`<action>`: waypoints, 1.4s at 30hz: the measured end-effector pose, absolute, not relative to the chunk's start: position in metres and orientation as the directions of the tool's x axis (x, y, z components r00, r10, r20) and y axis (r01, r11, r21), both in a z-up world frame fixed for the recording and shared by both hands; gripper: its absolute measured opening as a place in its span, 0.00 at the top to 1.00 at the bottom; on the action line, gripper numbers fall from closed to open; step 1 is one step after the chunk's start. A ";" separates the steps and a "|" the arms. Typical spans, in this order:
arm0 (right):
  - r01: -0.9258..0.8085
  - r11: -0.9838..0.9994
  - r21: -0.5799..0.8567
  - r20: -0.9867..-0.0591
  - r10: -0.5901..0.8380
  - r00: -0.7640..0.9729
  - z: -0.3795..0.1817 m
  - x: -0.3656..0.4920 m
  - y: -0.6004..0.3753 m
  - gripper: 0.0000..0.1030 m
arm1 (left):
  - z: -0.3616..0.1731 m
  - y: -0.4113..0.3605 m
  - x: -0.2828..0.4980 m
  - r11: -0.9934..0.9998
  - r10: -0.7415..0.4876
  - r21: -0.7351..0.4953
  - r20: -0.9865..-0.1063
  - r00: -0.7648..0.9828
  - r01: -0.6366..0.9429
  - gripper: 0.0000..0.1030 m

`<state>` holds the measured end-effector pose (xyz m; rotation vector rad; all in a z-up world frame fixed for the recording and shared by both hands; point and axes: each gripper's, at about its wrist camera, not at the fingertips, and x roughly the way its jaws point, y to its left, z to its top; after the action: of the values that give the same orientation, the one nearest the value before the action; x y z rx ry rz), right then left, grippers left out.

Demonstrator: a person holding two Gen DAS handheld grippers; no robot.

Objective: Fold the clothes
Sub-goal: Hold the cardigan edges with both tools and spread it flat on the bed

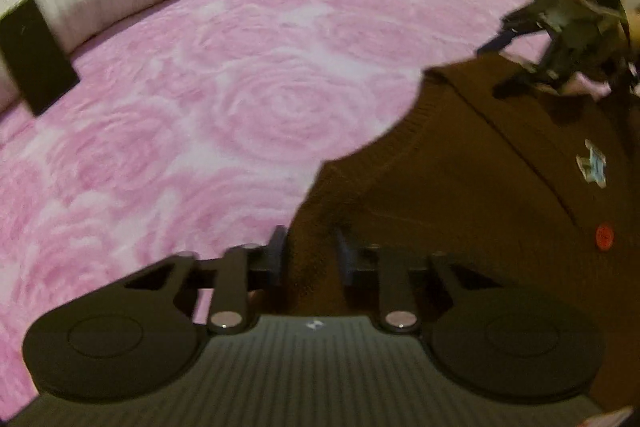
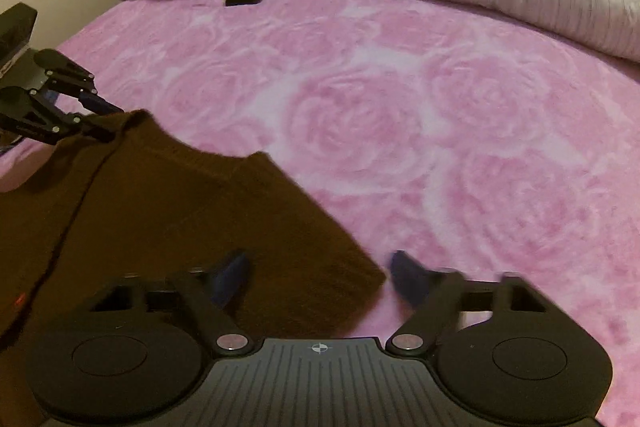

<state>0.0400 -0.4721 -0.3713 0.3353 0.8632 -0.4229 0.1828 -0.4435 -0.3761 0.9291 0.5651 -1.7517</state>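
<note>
The left claw (image 1: 310,255) is a matte black plastic device with a ribbed grey-black housing that bears a small white mark at its front edge. Two round black discs flank the housing, each with a shallow circular recess. Flat black link bars pivot on silver round-headed pins and carry dark blue fingers (image 1: 276,251). The right claw (image 2: 320,277) has the same build: ribbed housing with a small white crosshair mark, twin black discs, silver pivot pins, black links with triangular cut-outs, and dark blue fingers (image 2: 406,281). Seen from the left wrist, it shows a small green light on its dark body.
</note>
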 end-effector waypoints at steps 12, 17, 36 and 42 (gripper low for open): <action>0.588 0.799 -0.128 -0.602 -0.533 0.594 -0.309 0.044 -0.471 0.94 | -0.328 -0.461 0.190 -0.229 -0.755 0.185 -0.654 -0.054 0.956 0.97; 0.594 0.775 -0.218 -0.615 -0.581 0.533 -0.335 0.080 -0.511 0.93 | -0.355 -0.505 0.201 -0.126 -0.754 0.179 -0.657 0.024 0.976 0.97; 0.717 0.674 0.180 -0.728 -0.399 0.558 -0.301 -0.031 -0.407 0.22 | -0.326 -0.367 0.144 -0.042 -0.731 0.145 -0.679 0.068 0.989 0.64; 0.750 0.621 0.226 -0.736 -0.395 0.549 -0.292 -0.086 -0.319 0.22 | -0.329 -0.267 0.067 -0.106 -0.719 0.136 -0.695 0.019 0.985 0.62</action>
<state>-0.0859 -0.3194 -0.2915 0.5697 0.6967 -0.7231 0.0669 -0.2674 -0.3292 0.7396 0.4700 -1.5294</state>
